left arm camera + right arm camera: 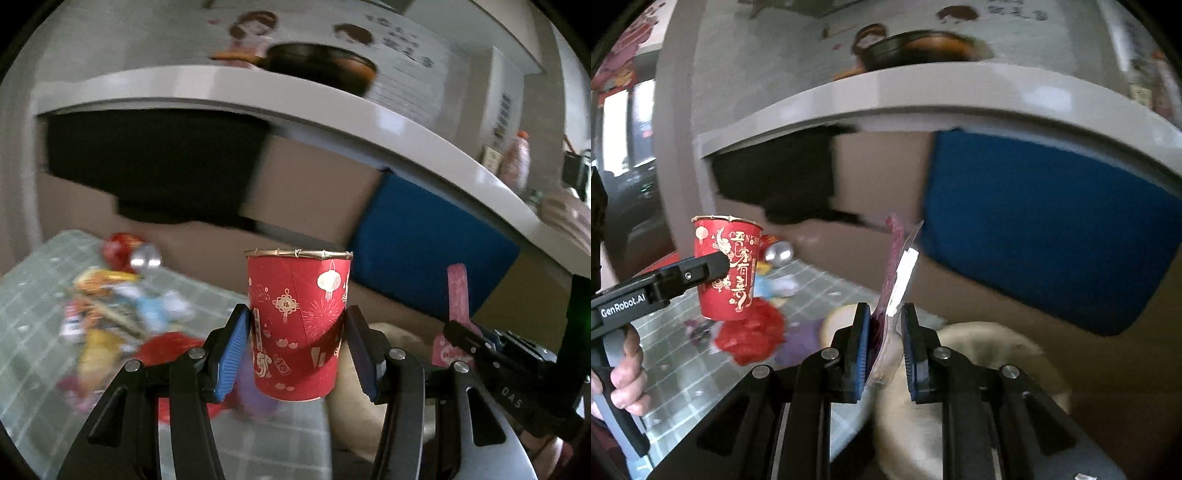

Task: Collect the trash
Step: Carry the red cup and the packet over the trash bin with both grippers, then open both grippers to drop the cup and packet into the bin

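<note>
Hand-held grippers grip red paper cup (pixel 299 325) and pink wrapper (pixel 895 280).

Red paper cup (pixel 297 325) with gold print, left wrist view: the character 福 inside a gold knot ornament; a narrow vertical strip of small characters, too small to read.
Same cup (pixel 726 269), right wrist view: large gold characters, among them 家 and 有; Latin capitals near the rim, not legible.
Black arm of the left tongs (pixel 661 284): "GenRobot.AI" in white.
Black body of the right tongs (pixel 513 387): white letters "DAS".
Wall decal writing: blurred, unreadable.
</note>
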A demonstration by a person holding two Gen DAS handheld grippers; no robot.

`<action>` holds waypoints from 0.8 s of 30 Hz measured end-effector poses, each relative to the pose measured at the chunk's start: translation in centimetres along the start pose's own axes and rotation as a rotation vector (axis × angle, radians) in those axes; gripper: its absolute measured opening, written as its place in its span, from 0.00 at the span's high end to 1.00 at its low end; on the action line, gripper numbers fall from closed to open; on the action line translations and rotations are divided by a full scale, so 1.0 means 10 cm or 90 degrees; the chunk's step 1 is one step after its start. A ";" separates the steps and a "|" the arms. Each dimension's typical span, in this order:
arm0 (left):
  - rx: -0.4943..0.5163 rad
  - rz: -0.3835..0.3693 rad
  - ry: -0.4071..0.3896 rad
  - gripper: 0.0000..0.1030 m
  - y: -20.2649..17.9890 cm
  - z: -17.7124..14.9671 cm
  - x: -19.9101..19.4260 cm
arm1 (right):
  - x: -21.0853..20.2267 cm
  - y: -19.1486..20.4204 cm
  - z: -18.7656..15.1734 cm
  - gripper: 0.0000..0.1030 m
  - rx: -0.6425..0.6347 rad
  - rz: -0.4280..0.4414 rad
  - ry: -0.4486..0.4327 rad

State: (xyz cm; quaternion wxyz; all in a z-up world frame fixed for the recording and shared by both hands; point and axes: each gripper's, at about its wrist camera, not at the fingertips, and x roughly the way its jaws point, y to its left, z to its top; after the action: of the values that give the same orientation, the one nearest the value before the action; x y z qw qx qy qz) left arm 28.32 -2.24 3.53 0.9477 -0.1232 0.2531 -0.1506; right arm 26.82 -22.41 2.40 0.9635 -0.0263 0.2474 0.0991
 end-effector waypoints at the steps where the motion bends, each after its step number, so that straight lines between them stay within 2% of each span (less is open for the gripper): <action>1: 0.005 -0.012 0.007 0.48 -0.07 0.01 0.06 | -0.03 -0.11 0.00 0.85 0.010 -0.013 -0.005; 5: 0.037 -0.056 0.050 0.48 -0.38 -0.02 0.43 | -0.07 -0.50 -0.05 0.85 0.051 -0.040 0.000; 10: 0.073 -0.087 0.115 0.48 -0.70 -0.18 0.83 | 0.07 -0.77 -0.20 0.85 0.071 -0.048 0.035; 15: 0.115 -0.100 0.131 0.47 -0.89 -0.33 1.08 | 0.16 -0.96 -0.32 0.85 0.103 -0.047 0.043; 17: 0.130 -0.091 0.143 0.47 -0.95 -0.39 1.18 | 0.17 -1.01 -0.36 0.85 0.109 -0.051 0.049; 19: 0.134 -0.083 0.157 0.47 -0.99 -0.43 1.27 | 0.22 -1.07 -0.39 0.85 0.115 -0.051 0.059; 24: 0.137 -0.096 0.178 0.46 -1.08 -0.45 1.40 | 0.32 -1.14 -0.43 0.84 0.128 -0.049 0.070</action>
State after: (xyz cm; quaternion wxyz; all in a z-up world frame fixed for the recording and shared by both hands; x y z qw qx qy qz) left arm 35.13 -17.77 -3.15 0.8969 -0.0179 0.3550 -0.2632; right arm 29.86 -33.48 -2.94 0.9494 0.0555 0.3070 0.0351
